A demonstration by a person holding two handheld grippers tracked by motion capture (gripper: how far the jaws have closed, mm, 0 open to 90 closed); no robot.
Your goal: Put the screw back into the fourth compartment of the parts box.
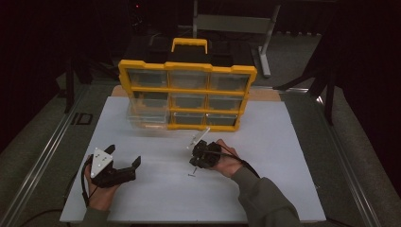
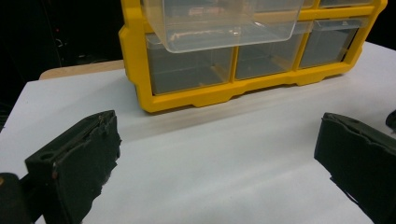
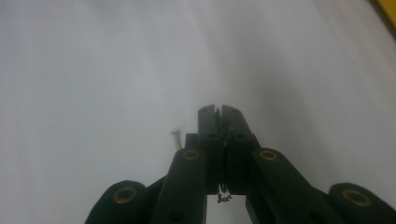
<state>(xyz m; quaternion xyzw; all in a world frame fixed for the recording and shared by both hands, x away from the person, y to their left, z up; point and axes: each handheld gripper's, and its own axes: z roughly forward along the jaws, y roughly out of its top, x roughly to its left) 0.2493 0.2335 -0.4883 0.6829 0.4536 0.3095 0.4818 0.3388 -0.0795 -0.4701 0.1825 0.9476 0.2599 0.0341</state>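
Yellow drawer organizer (image 1: 187, 90) stands at far centre of white table (image 1: 156, 198), one clear drawer (image 2: 219, 23) pulled out at its left. Left hand-held gripper (image 1: 124, 160), near left, jaws spread wide, empty. Right hand-held gripper (image 1: 193, 163), near centre, jaws pressed together; small screw (image 1: 191, 175) lies on table just beside them.

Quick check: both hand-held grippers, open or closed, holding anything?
Left hand-held gripper: open, empty.
Right hand-held gripper: jaws shut; cannot tell whether anything is held.
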